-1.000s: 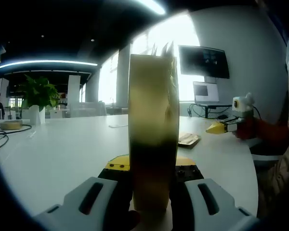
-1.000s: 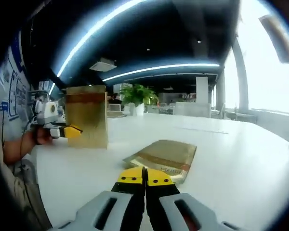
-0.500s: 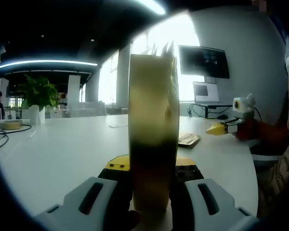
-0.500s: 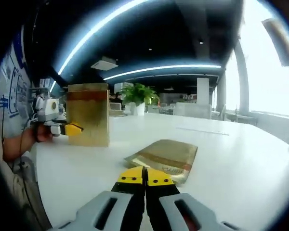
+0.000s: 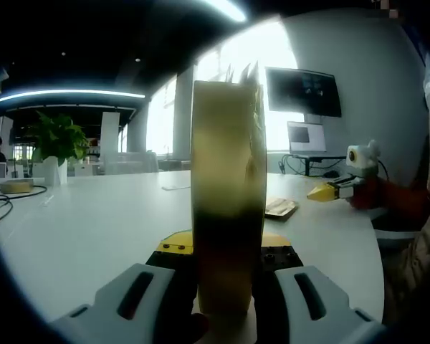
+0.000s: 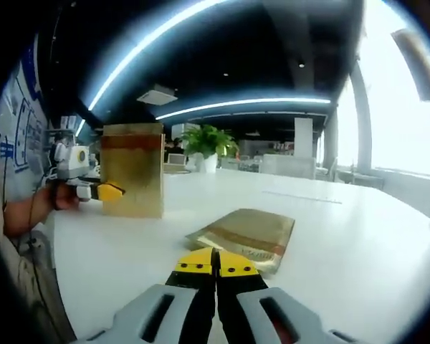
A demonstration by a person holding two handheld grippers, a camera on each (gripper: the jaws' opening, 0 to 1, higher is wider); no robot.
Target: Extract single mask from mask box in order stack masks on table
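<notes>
Between left claw (image 5: 226, 276) jaws: upright mask box (image 5: 227, 193), clamped, base hidden. Right claw (image 6: 216, 266) closed, empty, flat mask (image 6: 244, 236) just ahead on desk (image 6: 358, 244).

A gold mask box (image 5: 228, 208) stands upright between the left gripper's jaws; a flat gold-wrapped mask (image 6: 245, 237) lies on the white table just ahead of the right gripper.

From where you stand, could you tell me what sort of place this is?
Most likely an open-plan office or meeting area: a large white table, a wall-mounted monitor above a laptop, a potted plant, strip ceiling lights, and more desks behind.
</notes>
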